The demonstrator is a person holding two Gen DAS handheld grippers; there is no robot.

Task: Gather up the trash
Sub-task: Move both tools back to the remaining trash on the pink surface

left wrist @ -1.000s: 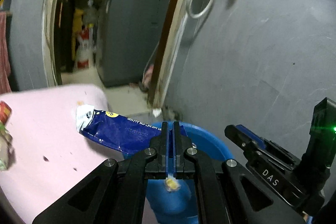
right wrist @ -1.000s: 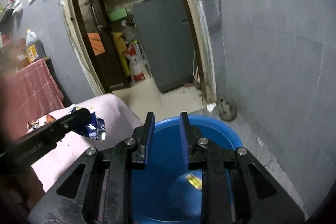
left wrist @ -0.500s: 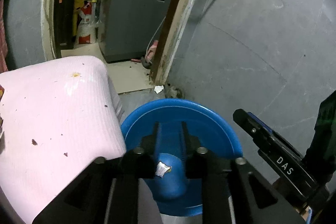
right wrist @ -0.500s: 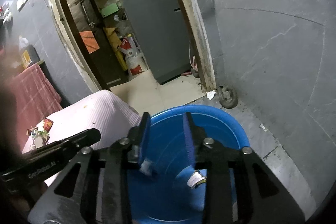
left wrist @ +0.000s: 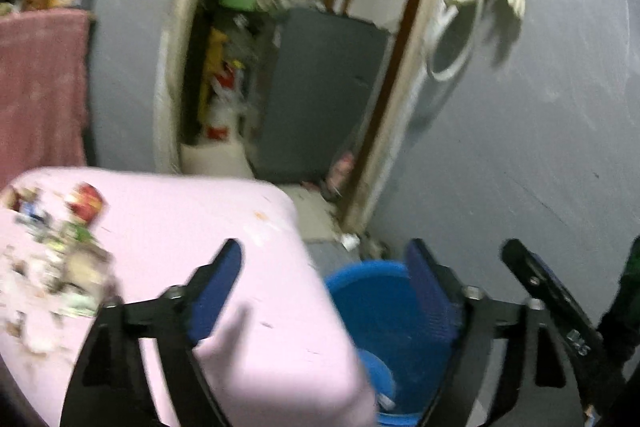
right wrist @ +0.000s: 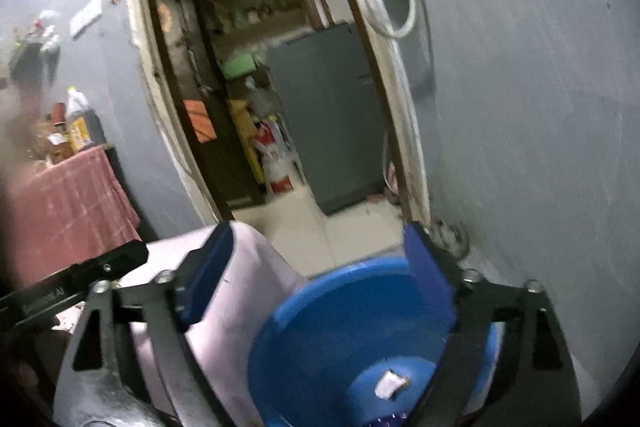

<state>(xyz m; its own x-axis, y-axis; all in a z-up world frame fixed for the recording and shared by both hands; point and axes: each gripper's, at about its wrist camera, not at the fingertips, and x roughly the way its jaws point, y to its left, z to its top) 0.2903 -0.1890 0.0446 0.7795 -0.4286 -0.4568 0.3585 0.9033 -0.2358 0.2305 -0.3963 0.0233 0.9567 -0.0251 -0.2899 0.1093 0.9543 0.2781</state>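
Both your grippers, left gripper (left wrist: 324,291) and right gripper (right wrist: 320,267), are opening empty, and the leftover trash pile (left wrist: 52,267) sits far left on the pink table (left wrist: 256,307), nearer your left one.

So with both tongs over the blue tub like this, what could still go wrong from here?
1. The blue tub sits tight against the pink cover's edge, so a low swing back could knock its rim.
2. The remaining litter pile is loose and mixed; grabbing it may scatter pieces.
3. The left tongs and right tongs, both opening and empty, hang close together and could collide.
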